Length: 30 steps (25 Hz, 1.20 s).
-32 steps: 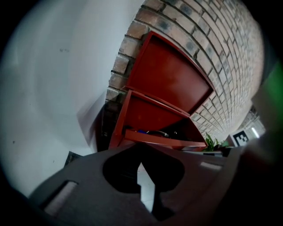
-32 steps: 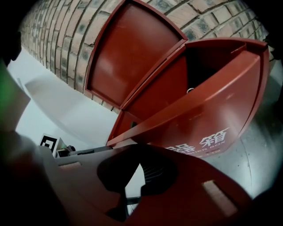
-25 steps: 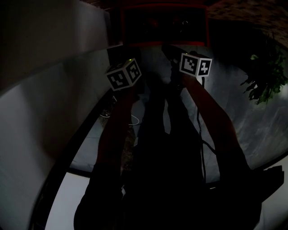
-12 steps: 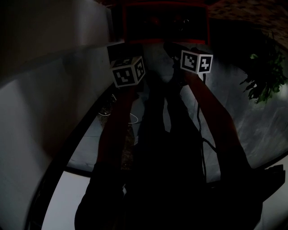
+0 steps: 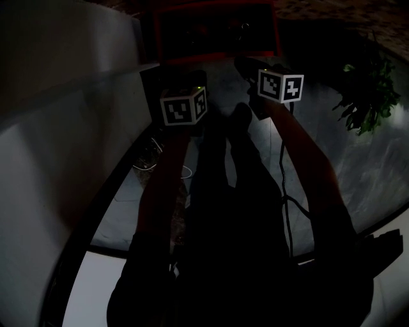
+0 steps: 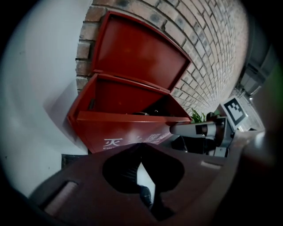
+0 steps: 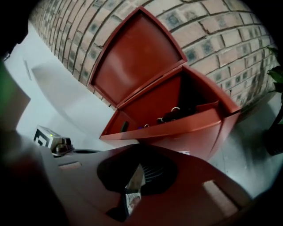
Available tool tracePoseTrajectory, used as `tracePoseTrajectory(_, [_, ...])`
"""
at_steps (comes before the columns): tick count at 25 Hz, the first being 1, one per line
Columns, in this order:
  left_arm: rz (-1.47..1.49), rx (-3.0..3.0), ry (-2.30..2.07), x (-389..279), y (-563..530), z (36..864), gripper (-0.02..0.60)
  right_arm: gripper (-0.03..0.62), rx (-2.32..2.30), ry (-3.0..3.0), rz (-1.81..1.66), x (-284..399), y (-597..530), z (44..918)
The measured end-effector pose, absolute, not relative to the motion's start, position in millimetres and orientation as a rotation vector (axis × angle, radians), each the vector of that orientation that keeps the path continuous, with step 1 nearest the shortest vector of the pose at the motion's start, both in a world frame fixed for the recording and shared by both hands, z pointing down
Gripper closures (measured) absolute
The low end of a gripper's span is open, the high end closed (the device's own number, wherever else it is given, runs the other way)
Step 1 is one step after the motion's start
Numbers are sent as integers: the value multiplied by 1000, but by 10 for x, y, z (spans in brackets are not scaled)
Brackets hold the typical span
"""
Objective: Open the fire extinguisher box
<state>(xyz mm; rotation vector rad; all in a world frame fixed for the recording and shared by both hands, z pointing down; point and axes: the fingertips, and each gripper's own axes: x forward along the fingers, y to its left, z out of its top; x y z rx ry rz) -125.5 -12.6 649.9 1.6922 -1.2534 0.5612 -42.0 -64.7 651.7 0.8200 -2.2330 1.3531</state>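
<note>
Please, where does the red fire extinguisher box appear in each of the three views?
Head view: fire extinguisher box at top centre, dim.
Left gripper view: box centre left, lid raised.
Right gripper view: box centre right, lid raised.
Shared landmark: the brick wall behind it.

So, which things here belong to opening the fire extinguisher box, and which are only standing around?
For the job:
- fire extinguisher box, its lid already raised
- left hand-held gripper, shut, empty
- right hand-held gripper, shut, empty

Only standing around:
- plant
- brick wall
</note>
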Motion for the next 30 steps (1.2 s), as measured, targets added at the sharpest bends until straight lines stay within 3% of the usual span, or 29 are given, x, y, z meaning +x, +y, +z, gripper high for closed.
tracePoseTrajectory(30, [503, 1619, -1313, -1041, -525, 6600, 580, 594, 797, -2333, 1584, 318, -531, 6181])
